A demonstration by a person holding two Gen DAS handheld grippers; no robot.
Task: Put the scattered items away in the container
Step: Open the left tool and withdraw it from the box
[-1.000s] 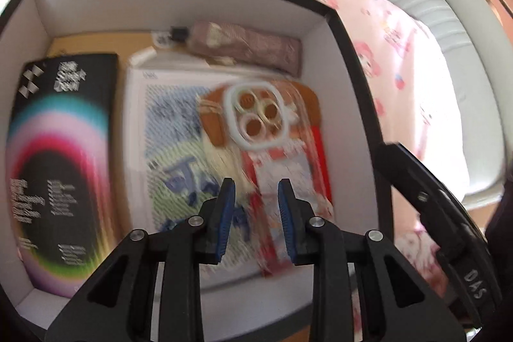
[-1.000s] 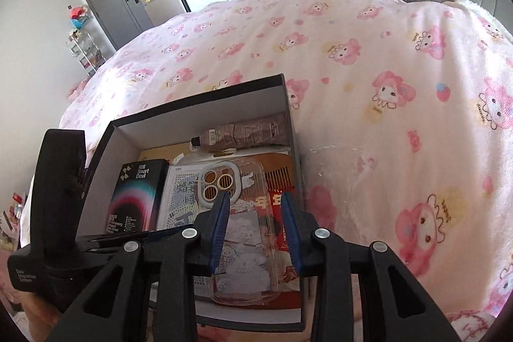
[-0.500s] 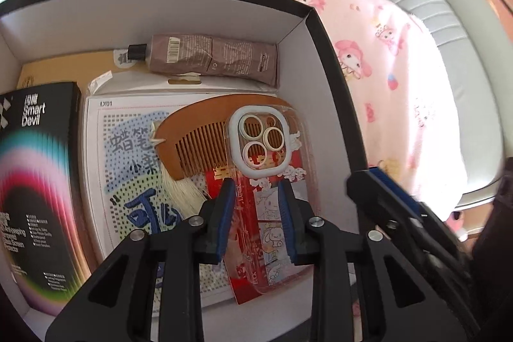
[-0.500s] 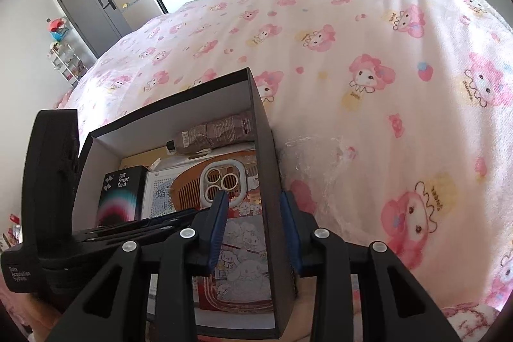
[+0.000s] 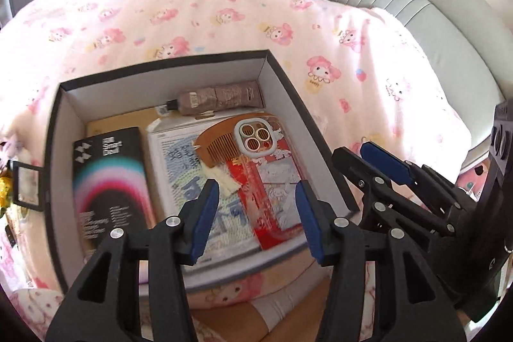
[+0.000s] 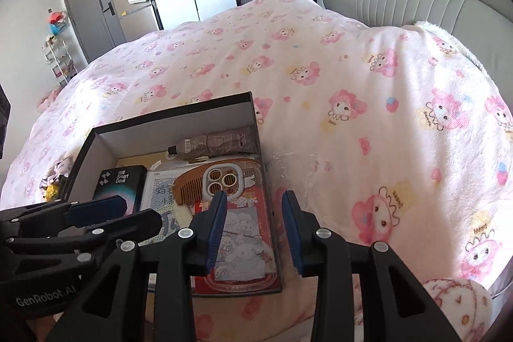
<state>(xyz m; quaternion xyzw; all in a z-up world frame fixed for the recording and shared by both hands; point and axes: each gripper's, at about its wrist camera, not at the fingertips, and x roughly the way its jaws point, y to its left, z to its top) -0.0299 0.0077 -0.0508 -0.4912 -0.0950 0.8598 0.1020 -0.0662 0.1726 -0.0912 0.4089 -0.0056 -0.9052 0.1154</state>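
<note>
The bed, under a pink cartoon-print blanket, carries the box, a black container with white inner walls, lying open near its front edge. Inside, from big to small: a printed sheet on the floor of the box, a dark carton along the left wall, a clear phone case on a red card toward the right wall, a wooden comb partly under the case, and a brown tube against the far wall.

The left hand-held gripper hangs above the case with its jaws opening; nothing is between them, so the case looks released and settled flat. The right hand-held gripper sits over the box's right wall, jaws apart and empty.

Just beside the box on its right lies a crumpled piece of clear film, hard to read against the blanket. It seems the most likely item left. A few small things lie off the box's left side, too blurred to name.

To finish this step well, lift the left gripper straight up and clear of the rim so a finger does not catch the case or nudge the wall. For the film, the right gripper is the nearer; come down with jaws wide, pinch a raised fold and not the blanket beneath, then lift slowly, since thin film may slip or drag the fabric.
</note>
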